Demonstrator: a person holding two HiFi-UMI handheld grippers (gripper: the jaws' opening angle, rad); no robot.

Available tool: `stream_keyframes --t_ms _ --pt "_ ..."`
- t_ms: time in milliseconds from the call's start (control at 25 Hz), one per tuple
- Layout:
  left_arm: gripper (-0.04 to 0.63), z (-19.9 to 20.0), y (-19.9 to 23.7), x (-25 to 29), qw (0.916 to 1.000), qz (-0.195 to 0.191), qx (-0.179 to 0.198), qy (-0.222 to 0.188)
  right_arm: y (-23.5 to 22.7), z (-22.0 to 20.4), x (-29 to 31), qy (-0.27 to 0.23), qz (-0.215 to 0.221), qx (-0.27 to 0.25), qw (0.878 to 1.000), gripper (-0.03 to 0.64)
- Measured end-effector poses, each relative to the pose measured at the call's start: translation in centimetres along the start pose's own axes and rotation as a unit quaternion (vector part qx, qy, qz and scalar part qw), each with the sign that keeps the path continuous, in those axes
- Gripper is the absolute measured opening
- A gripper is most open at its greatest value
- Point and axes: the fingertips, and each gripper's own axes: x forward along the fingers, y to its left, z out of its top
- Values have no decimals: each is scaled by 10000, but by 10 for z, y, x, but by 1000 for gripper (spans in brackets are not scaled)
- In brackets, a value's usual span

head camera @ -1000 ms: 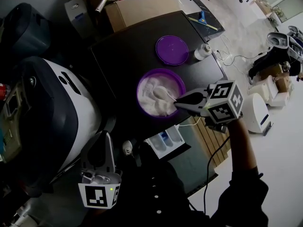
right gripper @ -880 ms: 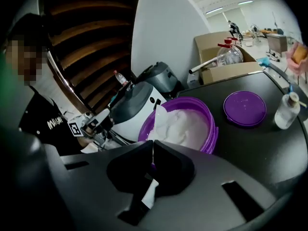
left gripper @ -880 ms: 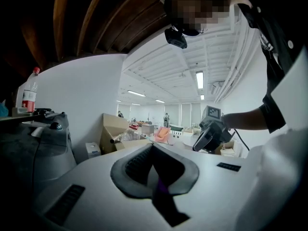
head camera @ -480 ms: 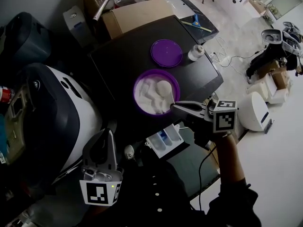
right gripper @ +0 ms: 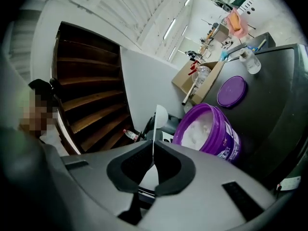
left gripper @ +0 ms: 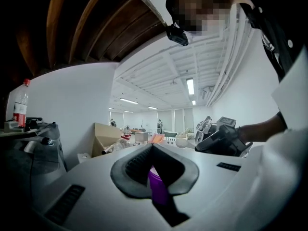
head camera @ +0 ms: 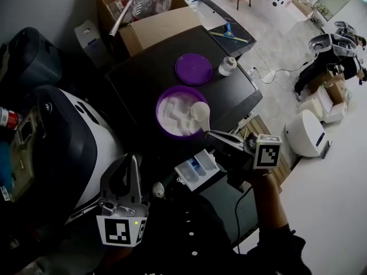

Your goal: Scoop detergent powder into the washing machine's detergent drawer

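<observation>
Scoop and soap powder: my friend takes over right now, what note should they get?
Right gripper: shut on the scoop, which looks full, above the tub's near rim.
Left gripper: shut, empty, held low, away from the tub.
Drawer: open, below the tub's near side.
Done: powder scooped, it seems.
Left: carry the scoop to the drawer and tip it in.

No text can be read. Purple tub (right gripper: pixel 208 129): side label, print too small to make out. Bottle (left gripper: pixel 19 110): red label, blurred. Left hand-held gripper (head camera: pixel 132 159) and right hand-held gripper (head camera: pixel 208 134): cubes bearing black-and-white square markers, without letters or numbers.
</observation>
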Motion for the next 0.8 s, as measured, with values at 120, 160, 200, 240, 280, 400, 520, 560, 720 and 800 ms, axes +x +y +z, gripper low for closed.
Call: stream_keyframes --t_ms 120,160,200,240,280,400,520,560,720,800 --pt "8 3 -5 0 9999 -89 26 -53 5 -5 -11 -78 -87 -105 9999 32" --pt "8 4 -7 0 9999 -120 27 -62 6 -7 -15 -115 -123 -126 9998 32" --pt "8 4 -8 0 9999 -151 26 -66 7 -9 -19 -152 -167 -139 9996 32" --pt "8 4 -9 0 9998 -184 26 -66 7 -12 -22 -179 -221 -145 9995 32" --pt "8 3 -11 0 9997 -221 27 -66 7 -15 -26 -191 -283 -148 9993 32" --pt "8 3 -15 2 9994 -341 40 -86 6 -29 -38 -214 -432 -111 9988 32" --pt "8 3 -20 3 9989 -449 28 -101 1 -44 -52 -272 -577 -31 9980 32" --pt "8 3 -22 3 9988 -485 26 -104 -1 -50 -56 -292 -626 -4 9976 32" --pt "8 -2 -29 5 9979 -639 10 -64 -10 -71 -71 -354 -833 120 9958 32" --pt "8 -4 -33 6 9974 -725 7 -40 -15 -84 -77 -325 -971 143 9946 32"
